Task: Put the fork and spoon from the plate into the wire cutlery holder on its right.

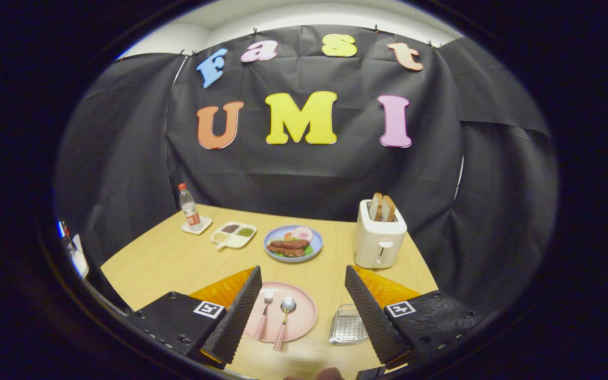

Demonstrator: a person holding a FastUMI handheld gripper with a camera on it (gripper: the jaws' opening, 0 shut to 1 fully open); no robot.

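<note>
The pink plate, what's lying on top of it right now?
On the pink plate lie a fork and a spoon, side by side, between the open gripper's fingers. One finger covers the plate's edge.

The gripper (pixel 301 279) hangs above the light wooden table (pixel 177 258) with its two fingers spread wide and nothing between them but air. Below the gap lies a round pink plate (pixel 304 316) bearing a pink-handled fork (pixel 264 311) and, just beside it at 3 o'clock, a pink-handled spoon (pixel 283 319); the silver wire cutlery holder (pixel 347 324) sits at the plate's 3 o'clock. Beyond the fingers, at 12 o'clock, is a blue plate of food (pixel 293 243), with a white toaster holding two bread slices (pixel 379 235) at its 3 o'clock and a white divided tray (pixel 233 234) at its 9 o'clock.
</note>
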